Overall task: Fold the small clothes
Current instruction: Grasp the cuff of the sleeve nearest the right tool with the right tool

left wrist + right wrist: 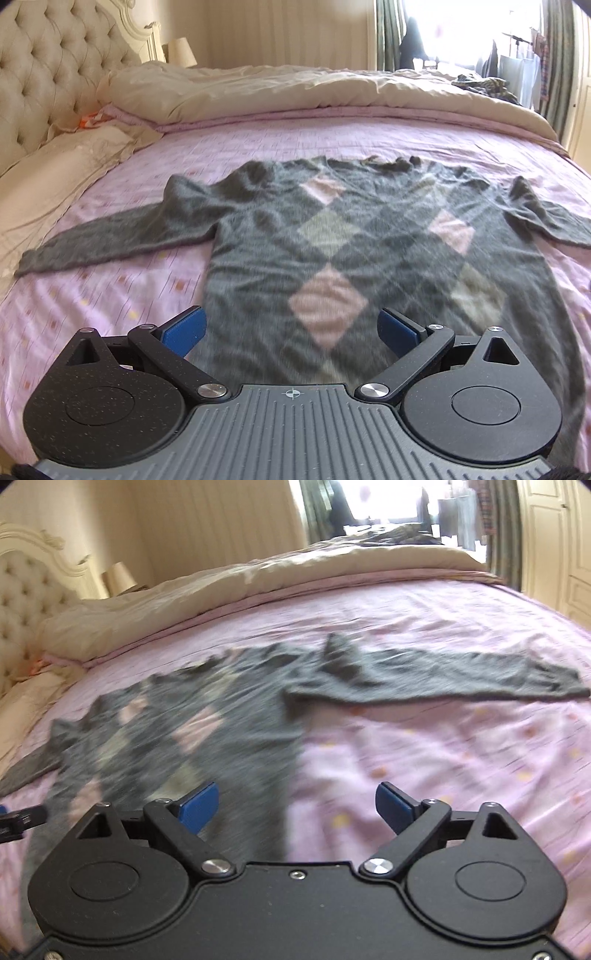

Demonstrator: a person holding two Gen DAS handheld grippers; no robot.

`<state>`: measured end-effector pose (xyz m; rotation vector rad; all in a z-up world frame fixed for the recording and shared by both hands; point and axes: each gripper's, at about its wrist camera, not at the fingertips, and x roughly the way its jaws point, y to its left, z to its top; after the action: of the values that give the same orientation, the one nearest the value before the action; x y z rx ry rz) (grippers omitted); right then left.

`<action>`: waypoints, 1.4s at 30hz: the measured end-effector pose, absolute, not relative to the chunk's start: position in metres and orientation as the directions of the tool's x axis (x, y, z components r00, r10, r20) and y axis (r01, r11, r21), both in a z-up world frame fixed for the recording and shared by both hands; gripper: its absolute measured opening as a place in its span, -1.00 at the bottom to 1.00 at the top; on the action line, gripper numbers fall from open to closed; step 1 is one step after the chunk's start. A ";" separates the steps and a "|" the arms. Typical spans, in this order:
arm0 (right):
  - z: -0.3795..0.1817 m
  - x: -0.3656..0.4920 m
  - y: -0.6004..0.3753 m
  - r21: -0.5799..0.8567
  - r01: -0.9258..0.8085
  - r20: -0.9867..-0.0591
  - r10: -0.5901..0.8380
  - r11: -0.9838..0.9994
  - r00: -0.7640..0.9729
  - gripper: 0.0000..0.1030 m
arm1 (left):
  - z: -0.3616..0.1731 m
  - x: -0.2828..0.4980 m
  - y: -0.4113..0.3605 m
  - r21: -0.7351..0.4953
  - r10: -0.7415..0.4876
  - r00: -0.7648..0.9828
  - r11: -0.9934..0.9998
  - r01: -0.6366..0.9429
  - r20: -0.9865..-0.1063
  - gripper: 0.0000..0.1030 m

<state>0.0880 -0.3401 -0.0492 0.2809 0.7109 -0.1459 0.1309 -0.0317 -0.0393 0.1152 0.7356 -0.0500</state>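
Observation:
A grey sweater (pixel 369 236) with pink and pale diamonds lies flat on the pink bedsheet (pixel 110 306), both sleeves spread out to the sides. My left gripper (pixel 291 330) hangs open just above the sweater's hem, nothing between its blue pads. In the right wrist view the sweater (pixel 207 734) lies to the left, and its right sleeve (pixel 443 681) stretches out to the right. My right gripper (pixel 297 805) is open over the sweater's right hem edge and the sheet (pixel 443 768). The tip of the left gripper (pixel 18 818) shows at the left border.
A cream duvet (pixel 295 88) is bunched along the far side of the bed. A tufted headboard (pixel 44 74) and a pillow (pixel 66 162) are at the left. Dark clothes (pixel 484 86) lie at the far corner by a bright window (pixel 461 26).

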 end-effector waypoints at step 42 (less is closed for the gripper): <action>-0.010 0.145 -0.584 0.230 0.681 -0.584 -0.461 0.696 0.668 -0.70 | -0.089 0.186 -0.021 0.099 -0.046 0.720 0.982 0.158 -0.693 0.95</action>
<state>0.1454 -0.5842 -0.0104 0.4582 0.5189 -0.6694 0.1856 -0.0209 -0.0887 0.1556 0.7601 -0.1132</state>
